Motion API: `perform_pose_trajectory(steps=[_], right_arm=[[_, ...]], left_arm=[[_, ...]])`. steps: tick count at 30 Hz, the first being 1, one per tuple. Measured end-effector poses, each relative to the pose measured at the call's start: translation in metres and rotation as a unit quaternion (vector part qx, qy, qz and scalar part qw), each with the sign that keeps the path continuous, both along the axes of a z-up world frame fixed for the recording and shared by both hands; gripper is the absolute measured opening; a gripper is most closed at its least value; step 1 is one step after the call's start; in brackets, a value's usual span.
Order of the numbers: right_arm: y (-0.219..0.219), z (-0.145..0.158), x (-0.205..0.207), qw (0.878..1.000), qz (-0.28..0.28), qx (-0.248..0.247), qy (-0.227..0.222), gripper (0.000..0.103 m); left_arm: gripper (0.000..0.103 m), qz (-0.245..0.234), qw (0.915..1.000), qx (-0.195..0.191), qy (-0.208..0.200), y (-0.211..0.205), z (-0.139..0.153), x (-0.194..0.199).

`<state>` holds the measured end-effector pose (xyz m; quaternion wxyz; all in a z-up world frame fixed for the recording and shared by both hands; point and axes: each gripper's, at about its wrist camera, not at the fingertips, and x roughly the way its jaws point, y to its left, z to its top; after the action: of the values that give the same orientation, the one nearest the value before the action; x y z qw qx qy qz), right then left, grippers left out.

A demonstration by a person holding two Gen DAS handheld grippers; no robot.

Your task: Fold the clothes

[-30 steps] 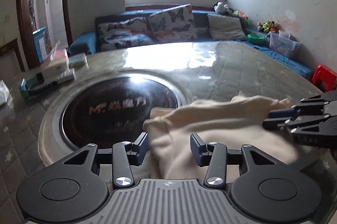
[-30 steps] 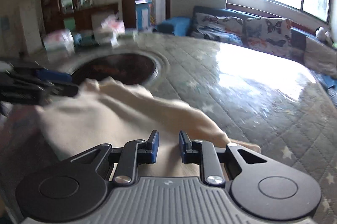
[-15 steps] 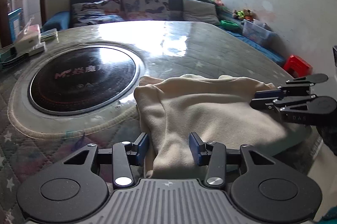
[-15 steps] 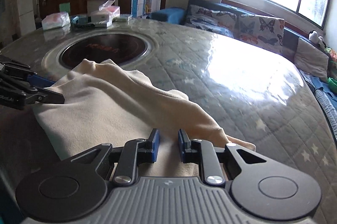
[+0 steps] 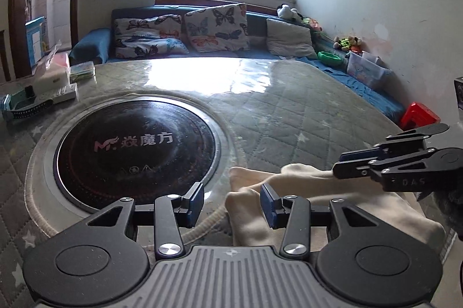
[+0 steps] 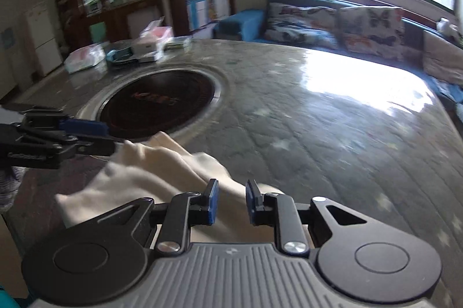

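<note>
The left gripper is standing with its jaws wide apart, nothing clamped between the blue pads. The cream garment is lying bunched on the near edge of the table, just ahead of this gripper and to its right; one rounded fold is sitting close against the inner face of the right-hand pad, though contact cannot be confirmed. Directly ahead and to the left of the gripper is sitting the round black induction cooktop, set into the table surface. In the right wrist view, the right gripper is showing a narrower gap, jaws parted, with the garment lying beneath and ahead of them; whether any cloth is pinched cannot be told from this angle. The left gripper is appearing at the left of that view, its tips lying over the far corner of the garment. In the left wrist view, the right gripper is reaching in from the right, its tips resting at the upper fold of the cloth. Boxes and packets are lying on the far left of the table.
</note>
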<state>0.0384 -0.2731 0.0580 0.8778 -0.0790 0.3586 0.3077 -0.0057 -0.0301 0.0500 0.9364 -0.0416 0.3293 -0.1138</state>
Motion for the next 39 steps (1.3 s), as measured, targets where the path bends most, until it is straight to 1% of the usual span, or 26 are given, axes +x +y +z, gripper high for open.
perform_pose_trajectory(steps=[3, 6, 8, 11, 13, 14, 15, 17, 19, 22, 24, 26, 30, 32, 34, 37, 39], right_arm=[[0.019, -0.006, 0.017, 1.000, 0.013, -0.002, 0.011, 0.019], [0.034, -0.015, 0.030, 0.999, 0.020, -0.008, 0.028, 0.019], [0.041, -0.020, 0.036, 0.999, 0.025, -0.012, 0.038, 0.018], [0.042, -0.019, 0.035, 0.999, 0.030, -0.009, 0.040, 0.007], [0.041, -0.017, 0.032, 0.999, 0.028, -0.010, 0.032, 0.006], [0.041, -0.017, 0.031, 0.999, 0.028, -0.010, 0.030, 0.005], [0.040, -0.016, 0.029, 0.999, 0.026, -0.011, 0.024, 0.005], [0.038, -0.011, 0.025, 1.000, 0.017, -0.010, 0.008, 0.005], [0.034, -0.004, 0.021, 1.000, 0.008, -0.005, -0.007, 0.005], [0.029, 0.005, 0.018, 1.000, -0.002, -0.002, -0.029, 0.005], [0.028, 0.004, 0.020, 0.999, -0.014, -0.008, -0.036, 0.005], [0.031, -0.003, 0.024, 0.999, -0.021, -0.016, -0.032, 0.005], [0.037, -0.023, 0.032, 0.999, -0.030, -0.037, -0.018, 0.005], [0.036, -0.024, 0.033, 0.999, -0.029, -0.038, -0.016, 0.006], [0.031, -0.020, 0.032, 0.999, -0.037, -0.032, -0.023, 0.008], [0.021, -0.010, 0.022, 0.998, -0.040, -0.033, -0.031, 0.009], [0.012, -0.006, 0.012, 0.998, -0.043, -0.035, -0.034, 0.009]], left_arm=[[0.042, 0.004, 1.0000, -0.008, 0.003, 0.006, -0.001, 0.005], [0.034, 0.006, 0.9998, -0.018, 0.010, 0.011, -0.002, 0.014], [0.034, 0.001, 0.9996, -0.025, 0.011, 0.011, -0.001, 0.023], [0.034, -0.010, 0.9992, -0.033, 0.020, 0.006, -0.004, 0.041], [0.032, -0.019, 0.9986, -0.036, 0.034, 0.002, -0.009, 0.053], [0.030, -0.022, 0.9983, -0.036, 0.042, 0.000, -0.012, 0.059], [0.023, -0.024, 0.9979, -0.035, 0.049, -0.002, -0.015, 0.064], [0.013, -0.025, 0.9969, -0.038, 0.064, -0.004, -0.022, 0.074], [0.010, -0.023, 0.9959, -0.047, 0.073, 0.001, -0.028, 0.078], [0.008, -0.020, 0.9962, -0.049, 0.069, 0.006, -0.031, 0.076], [0.007, -0.012, 0.9973, -0.040, 0.060, 0.008, -0.029, 0.073], [0.007, -0.002, 0.9980, -0.032, 0.054, 0.012, -0.029, 0.071], [0.007, 0.013, 0.9980, -0.039, 0.048, 0.022, -0.022, 0.062], [0.007, 0.004, 0.9985, -0.049, 0.025, 0.022, -0.009, 0.053], [0.007, -0.024, 0.9978, -0.063, 0.002, 0.016, 0.003, 0.042], [0.007, -0.075, 0.9951, -0.064, 0.001, -0.006, 0.006, 0.035], [0.007, -0.097, 0.9936, -0.056, 0.008, -0.019, 0.002, 0.035]])
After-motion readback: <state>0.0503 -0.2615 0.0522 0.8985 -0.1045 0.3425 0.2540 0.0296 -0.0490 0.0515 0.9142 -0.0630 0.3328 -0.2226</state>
